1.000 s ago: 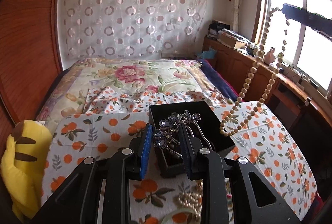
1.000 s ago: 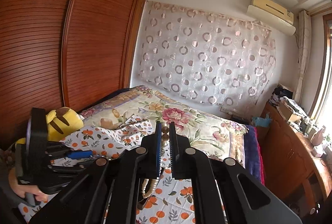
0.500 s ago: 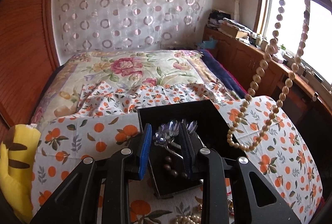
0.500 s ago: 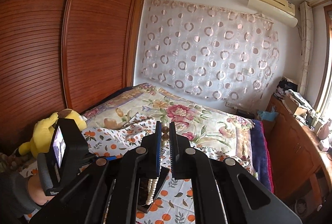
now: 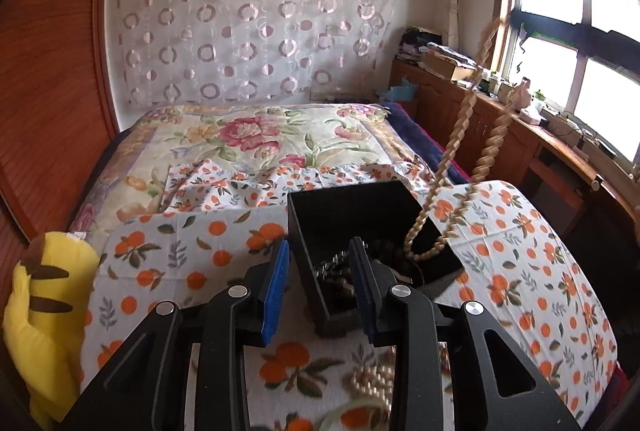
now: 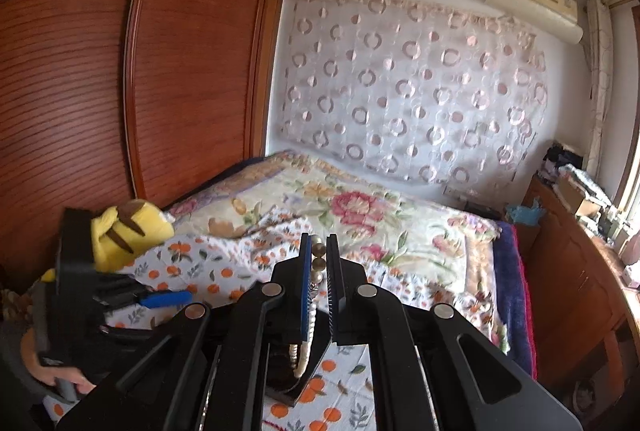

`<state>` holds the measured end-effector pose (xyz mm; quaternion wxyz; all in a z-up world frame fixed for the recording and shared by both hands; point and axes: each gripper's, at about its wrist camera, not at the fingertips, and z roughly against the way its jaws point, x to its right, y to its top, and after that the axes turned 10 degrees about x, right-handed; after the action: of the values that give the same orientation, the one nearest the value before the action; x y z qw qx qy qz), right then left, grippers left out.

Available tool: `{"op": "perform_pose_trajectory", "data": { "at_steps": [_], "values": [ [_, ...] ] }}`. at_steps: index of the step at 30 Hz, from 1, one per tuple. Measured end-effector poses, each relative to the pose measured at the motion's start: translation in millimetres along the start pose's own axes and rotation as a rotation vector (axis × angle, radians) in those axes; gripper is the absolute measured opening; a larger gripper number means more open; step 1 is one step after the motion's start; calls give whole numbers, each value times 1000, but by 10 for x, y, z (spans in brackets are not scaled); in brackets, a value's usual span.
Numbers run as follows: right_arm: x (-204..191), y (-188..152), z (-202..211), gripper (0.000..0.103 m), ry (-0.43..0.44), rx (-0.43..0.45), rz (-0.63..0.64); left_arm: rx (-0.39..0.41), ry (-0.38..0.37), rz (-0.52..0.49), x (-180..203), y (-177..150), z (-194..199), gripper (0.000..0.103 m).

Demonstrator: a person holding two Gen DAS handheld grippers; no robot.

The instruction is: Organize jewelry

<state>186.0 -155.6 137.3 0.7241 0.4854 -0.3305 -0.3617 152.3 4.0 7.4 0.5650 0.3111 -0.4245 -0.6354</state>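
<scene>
A black jewelry box [image 5: 362, 215] stands open on the orange-print cloth, with dark jewelry inside at its near corner [image 5: 340, 271]. My left gripper [image 5: 320, 273] is open and empty, its fingers straddling the box's near left wall. My right gripper [image 6: 319, 263] is shut on a beige bead necklace [image 6: 318, 257]. In the left wrist view the necklace [image 5: 452, 159] hangs blurred from the upper right, its lower loop dipping into the box. The left gripper also shows in the right wrist view [image 6: 160, 298].
Pale pearl beads [image 5: 372, 383] lie on the cloth in front of the box. A yellow plush toy [image 5: 44, 303] sits at the left edge. A floral bedspread [image 5: 256, 135] lies beyond, wooden cabinets [image 5: 520, 135] run along the right under the window.
My left gripper opened and let the dark flower hairpin go into the box. My right gripper has swung the bead necklace down so its loop now hangs into the box.
</scene>
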Motion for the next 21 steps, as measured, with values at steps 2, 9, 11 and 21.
{"op": "perform_pose_trajectory", "data": {
  "at_steps": [2,9,11,21],
  "values": [
    [-22,-85,-60,8,7,-24,-2,-1,-4,-4,-21,-47,77,34],
    [-111,-385,-191,9,35,-93,-17,-10,-17,-9,-44,-234,294,42],
    [-113,-437,-173,9,38,-98,-24,-13,-15,-15,-47,-279,339,45],
    [-168,-904,63,9,78,-146,-25,-62,-41,-53,8,-579,483,58]
  ]
}}
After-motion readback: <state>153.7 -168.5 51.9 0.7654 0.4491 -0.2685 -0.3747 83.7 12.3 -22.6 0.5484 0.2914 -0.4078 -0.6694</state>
